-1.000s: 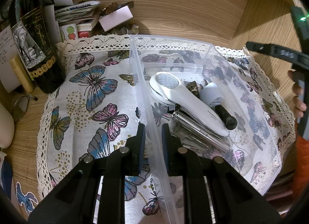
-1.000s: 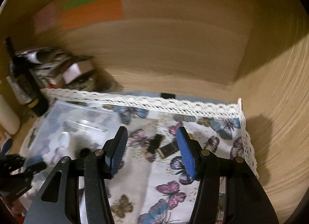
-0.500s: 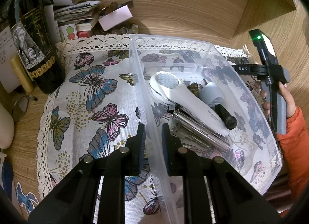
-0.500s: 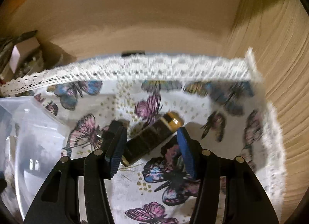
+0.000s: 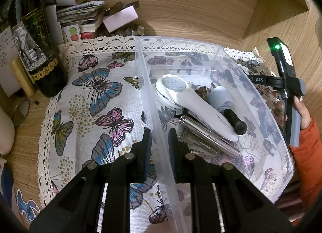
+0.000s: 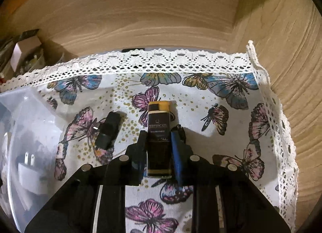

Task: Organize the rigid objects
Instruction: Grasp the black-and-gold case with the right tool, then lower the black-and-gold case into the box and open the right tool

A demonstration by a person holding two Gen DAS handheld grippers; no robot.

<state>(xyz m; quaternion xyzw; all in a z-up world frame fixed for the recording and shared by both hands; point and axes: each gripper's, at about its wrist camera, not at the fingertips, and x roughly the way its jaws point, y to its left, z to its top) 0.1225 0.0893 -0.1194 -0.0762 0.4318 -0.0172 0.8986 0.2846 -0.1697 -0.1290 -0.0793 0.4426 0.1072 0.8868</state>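
Black flat bottle (image 6: pixel 159 140) with gold-toned cap and base, label reading "CERTIFICATE", lying on the butterfly cloth (image 6: pixel 221 100) toward its right edge. Long axis along the fingers, cap end toward the lace back edge. Clamped at mid-body by the right gripper (image 6: pixel 159 142), blue pads (image 6: pixel 175 148) against both sides. Just left of it, apart, a small black block (image 6: pixel 107 130), tilted.

Seen only from the left wrist: left gripper (image 5: pixel 159 148) pinching the left wall of the clear bin (image 5: pixel 267 112), holding a white handheld device (image 5: pixel 193 108), a metal tube (image 5: pixel 207 138) and a black-tipped piece (image 5: pixel 234 121). Wine bottle (image 5: pixel 38 52) upright off the cloth's left back corner.
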